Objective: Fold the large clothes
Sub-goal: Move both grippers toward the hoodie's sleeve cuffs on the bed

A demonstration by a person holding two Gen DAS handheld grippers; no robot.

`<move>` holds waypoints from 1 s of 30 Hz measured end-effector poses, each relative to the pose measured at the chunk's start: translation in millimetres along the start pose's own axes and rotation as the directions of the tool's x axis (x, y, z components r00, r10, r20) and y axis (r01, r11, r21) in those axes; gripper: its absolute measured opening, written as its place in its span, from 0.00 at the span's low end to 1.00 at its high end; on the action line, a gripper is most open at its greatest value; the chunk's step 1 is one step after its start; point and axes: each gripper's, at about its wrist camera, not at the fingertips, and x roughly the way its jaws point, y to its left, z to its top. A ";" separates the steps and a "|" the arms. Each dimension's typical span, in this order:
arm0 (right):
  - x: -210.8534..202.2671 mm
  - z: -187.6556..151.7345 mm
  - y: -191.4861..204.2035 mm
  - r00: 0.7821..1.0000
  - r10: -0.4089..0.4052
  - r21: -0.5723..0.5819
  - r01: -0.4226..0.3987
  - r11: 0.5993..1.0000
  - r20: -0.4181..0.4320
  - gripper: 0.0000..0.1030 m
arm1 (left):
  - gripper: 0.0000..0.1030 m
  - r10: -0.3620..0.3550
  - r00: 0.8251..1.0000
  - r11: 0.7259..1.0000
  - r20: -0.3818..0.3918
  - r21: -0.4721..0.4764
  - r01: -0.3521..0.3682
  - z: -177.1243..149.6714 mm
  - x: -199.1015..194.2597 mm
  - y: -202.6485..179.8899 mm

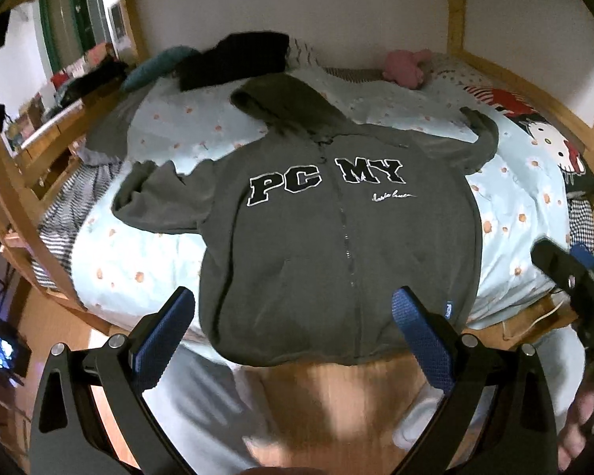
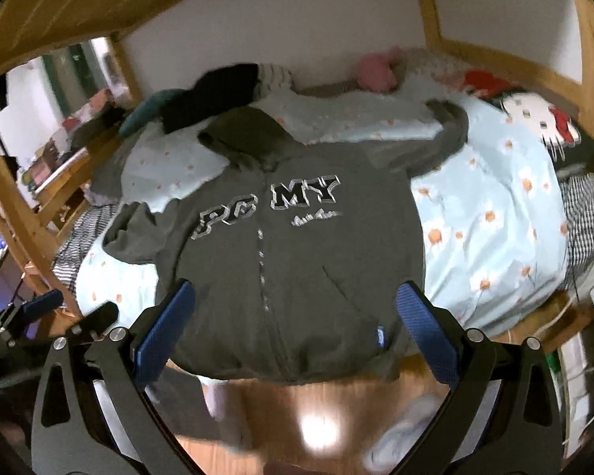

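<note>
A dark grey zip hoodie with "PC MY" lettering lies face up on the bed, hood toward the wall, both sleeves spread out, hem hanging over the near bed edge. My left gripper hovers open just above the hem, nothing between its blue pads. In the right wrist view my right gripper is likewise open over the hem, holding nothing. The left gripper shows at the left of that view, and the right gripper's body at the right edge of the left view.
The bed has a light blue flowered cover inside a wooden bunk frame. A black garment, teal pillow and pink plush lie by the wall. A cartoon-cat cushion sits at right. Wooden floor and the person's legs are below.
</note>
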 end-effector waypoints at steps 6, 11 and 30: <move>38.5 7.2 -20.3 0.999 -0.049 0.014 0.049 0.999 -0.005 0.98 | 0.96 -0.061 0.997 0.998 -0.043 -0.003 0.061 18.0 63.8 -8.1; 101.2 28.0 -48.3 0.998 -0.068 0.040 0.068 0.997 -0.014 0.98 | 0.96 -0.062 0.995 0.998 -0.076 -0.004 0.062 37.0 137.0 -24.7; 263.0 118.3 -159.0 0.971 -0.235 0.110 0.238 0.965 -0.039 0.97 | 0.96 -0.195 0.973 0.978 -0.127 0.053 0.203 143.5 309.7 -152.3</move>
